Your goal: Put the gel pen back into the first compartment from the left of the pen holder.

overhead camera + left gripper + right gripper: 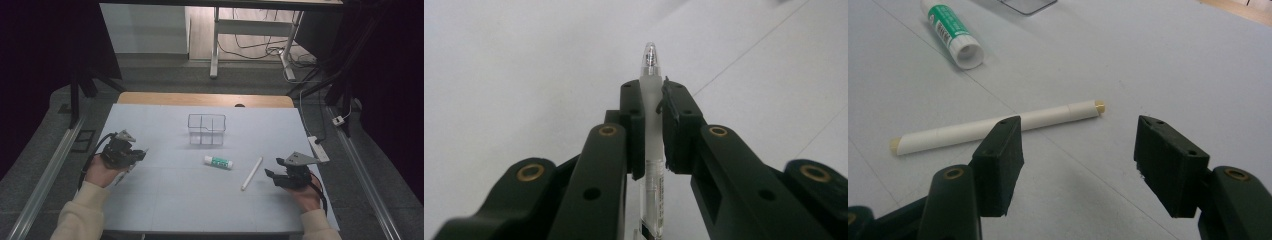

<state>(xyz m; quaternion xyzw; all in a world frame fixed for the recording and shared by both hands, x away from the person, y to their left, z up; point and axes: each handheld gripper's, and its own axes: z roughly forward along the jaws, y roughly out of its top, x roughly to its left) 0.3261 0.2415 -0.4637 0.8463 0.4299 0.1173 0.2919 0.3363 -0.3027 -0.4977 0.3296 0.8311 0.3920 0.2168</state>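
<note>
My left gripper point(653, 107) is shut on a clear, frosted pen point(651, 75) that runs lengthwise between the pads, its rounded tip poking out past them. In the high view the left gripper point(137, 156) hovers at the table's left side, with the pen's other end hanging down below the hand. My right gripper point(1078, 150) stands open just above the table, nothing between its jaws; a white marker point(998, 126) lies just beyond its left jaw. From above, the right gripper point(274, 168) sits right of that marker point(251, 173). A green-and-white glue stick point(218, 161) lies mid-table.
A clear, divided organiser box point(206, 129) stands behind the glue stick on the pale blue mat point(180, 200). The glue stick point(952, 32) lies at the upper left of the right gripper view. Desk legs, cables and a power strip point(318, 148) lie past the table's edges.
</note>
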